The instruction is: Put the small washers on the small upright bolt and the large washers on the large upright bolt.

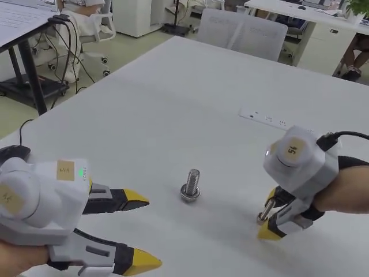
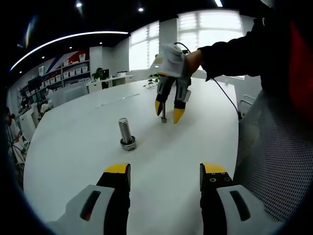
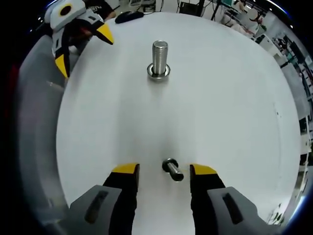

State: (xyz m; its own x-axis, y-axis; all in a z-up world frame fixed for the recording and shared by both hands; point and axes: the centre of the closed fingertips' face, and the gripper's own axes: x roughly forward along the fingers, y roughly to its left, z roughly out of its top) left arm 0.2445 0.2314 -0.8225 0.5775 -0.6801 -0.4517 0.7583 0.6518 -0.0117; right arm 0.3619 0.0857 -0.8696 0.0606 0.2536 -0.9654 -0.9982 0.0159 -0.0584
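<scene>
Near: right gripper [image 3: 165, 170], jaws parted to a middling gap, straddling the small bolt [image 3: 171, 169]. Table [image 1: 173, 104] shows on both sides of the bolt in the right gripper view, so nothing is gripped. The bolt sits about mid-gap, a shade toward the 3 o'clock jaw. Its long axis runs up toward that camera: roughly upright, leaning a little in the head view. Its table end flares out; bolt head or washer, too small to tell.

Also near: left gripper [image 2: 165, 169], at 7 o'clock in the head view, jaws wide with nothing between them.

Mid-table: large bolt [image 1: 191, 186], upright, between the two grippers and apart from both.
- From the right jaws it lies dead ahead, 12 o'clock.
- From the left jaws it lies about 11 o'clock, with the right gripper farther on at 12.
- What look like washers [image 3: 159, 72] ring its foot; the count is not readable.

Judgement: the right gripper owns any move at the small bolt, and the left looks the closer hand to the large one. I cannot tell whether any washers remain to be placed.

Hidden: in the head view the right gripper's body covers part of its jaws and the small bolt's foot.

Far: power strip [image 1: 270, 119] at 1 o'clock, chair [image 1: 242, 32] past the table edge.
</scene>
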